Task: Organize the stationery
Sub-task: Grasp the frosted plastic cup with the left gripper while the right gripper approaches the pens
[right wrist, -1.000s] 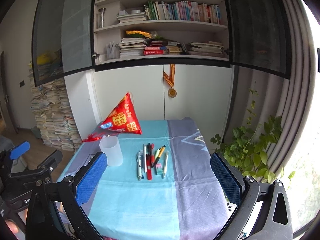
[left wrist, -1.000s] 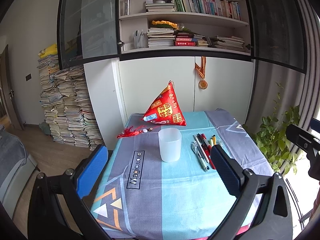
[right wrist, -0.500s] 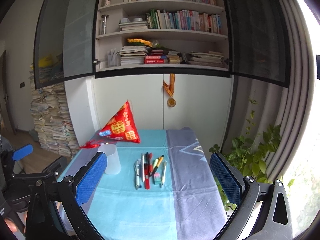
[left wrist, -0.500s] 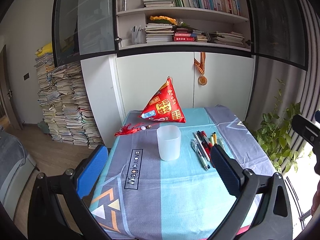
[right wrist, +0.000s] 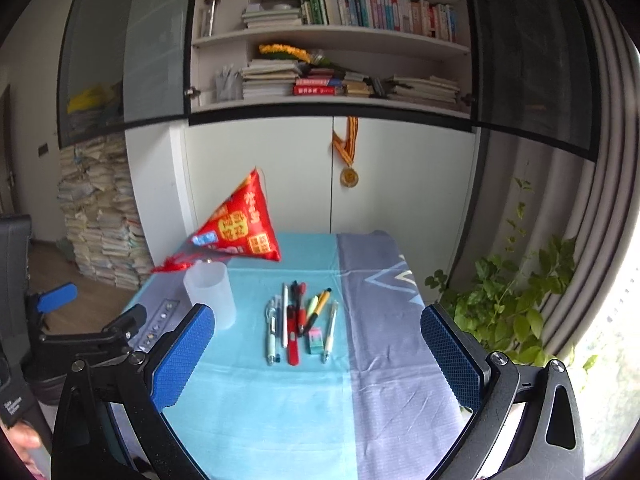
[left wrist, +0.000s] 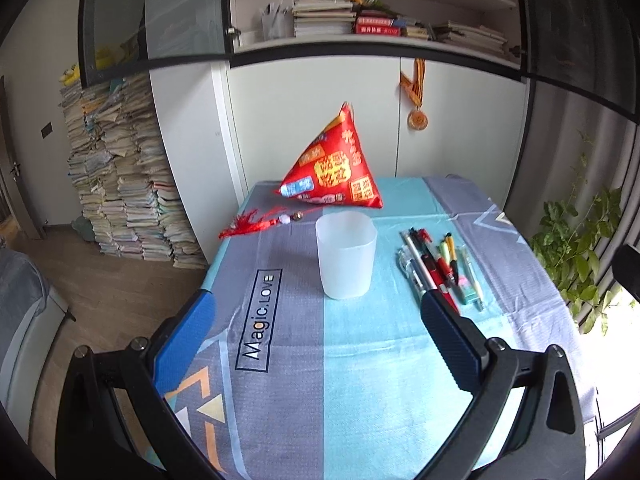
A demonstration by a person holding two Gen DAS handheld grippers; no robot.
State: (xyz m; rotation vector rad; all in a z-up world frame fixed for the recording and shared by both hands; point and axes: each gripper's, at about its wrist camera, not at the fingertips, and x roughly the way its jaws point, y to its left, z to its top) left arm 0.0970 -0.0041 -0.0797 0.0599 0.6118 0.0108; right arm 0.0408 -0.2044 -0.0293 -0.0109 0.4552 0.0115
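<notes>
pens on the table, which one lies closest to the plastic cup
The pale blue-barrelled pen, leftmost in the row. Every other pen lies further right, away from the translucent cup.

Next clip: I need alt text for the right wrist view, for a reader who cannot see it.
An open right claw hovers above a table with a blue-grey cloth, framing a row of pens lying beside an upright translucent cup. A red pyramid-shaped pouch sits behind; the left claw shows at left.

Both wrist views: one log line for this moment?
left gripper: open, empty | right gripper: open, empty | translucent plastic cup: upright, empty | row of pens: on tablecloth, untouched
</notes>
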